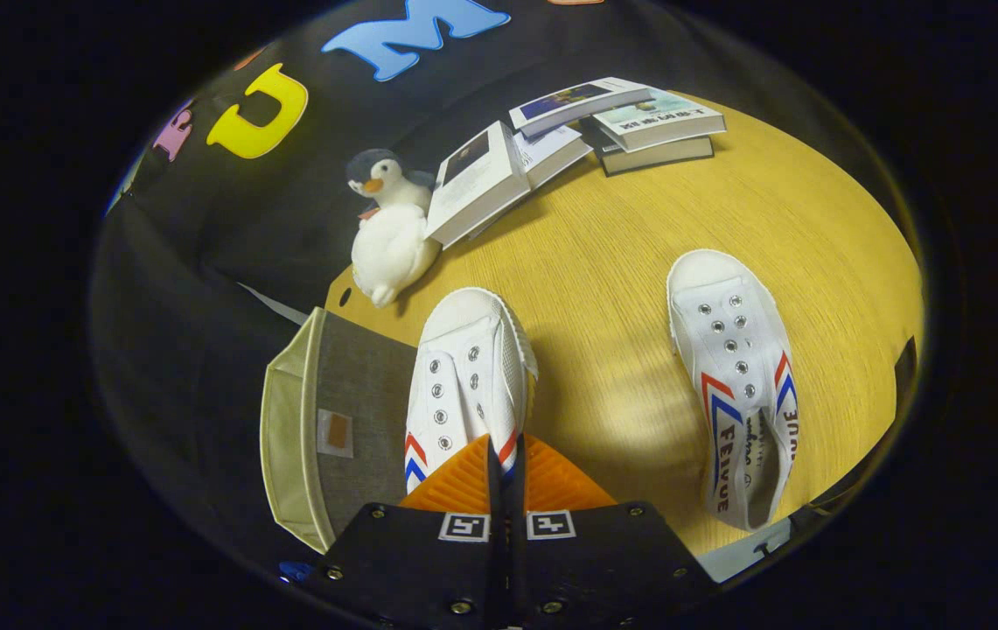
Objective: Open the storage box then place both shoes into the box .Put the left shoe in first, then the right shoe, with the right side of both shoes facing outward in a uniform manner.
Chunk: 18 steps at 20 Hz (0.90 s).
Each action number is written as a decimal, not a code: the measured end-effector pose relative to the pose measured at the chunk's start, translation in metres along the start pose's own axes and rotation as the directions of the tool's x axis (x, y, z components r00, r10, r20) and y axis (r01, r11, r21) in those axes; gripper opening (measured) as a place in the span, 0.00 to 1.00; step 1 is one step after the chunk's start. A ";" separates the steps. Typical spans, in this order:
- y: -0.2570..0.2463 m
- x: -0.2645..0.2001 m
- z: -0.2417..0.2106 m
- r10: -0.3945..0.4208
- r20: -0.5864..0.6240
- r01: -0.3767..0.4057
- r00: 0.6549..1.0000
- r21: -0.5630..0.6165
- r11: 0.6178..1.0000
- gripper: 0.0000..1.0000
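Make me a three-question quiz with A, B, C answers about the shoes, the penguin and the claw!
1. Where is the toy penguin?
A. Inside the box
B. Beside the books, beyond the shoes
C. On a shoe

2. How many white shoes are there?
A. One
B. Two
C. Three

3. What is the claw doing?
A. Pinching the nearer shoe
B. Wide open
C. Holding a book

Answers:
1 B: it leans against the books at the table's far edge.
2 B: the nearer shoe and the other shoe.
3 A: both orange fingers press together on the shoe's heel edge, beside the grey box.
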<state>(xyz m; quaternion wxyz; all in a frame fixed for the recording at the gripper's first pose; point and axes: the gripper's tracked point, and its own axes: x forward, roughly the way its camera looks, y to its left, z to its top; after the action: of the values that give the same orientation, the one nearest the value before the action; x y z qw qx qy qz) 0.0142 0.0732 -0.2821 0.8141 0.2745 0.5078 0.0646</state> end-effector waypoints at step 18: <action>0.132 -0.027 0.014 0.103 0.118 -0.102 0.988 -0.017 0.995 0.01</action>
<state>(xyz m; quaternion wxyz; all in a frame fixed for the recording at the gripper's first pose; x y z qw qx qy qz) 0.0364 0.1686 -0.1882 0.8399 0.2992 0.4432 0.0926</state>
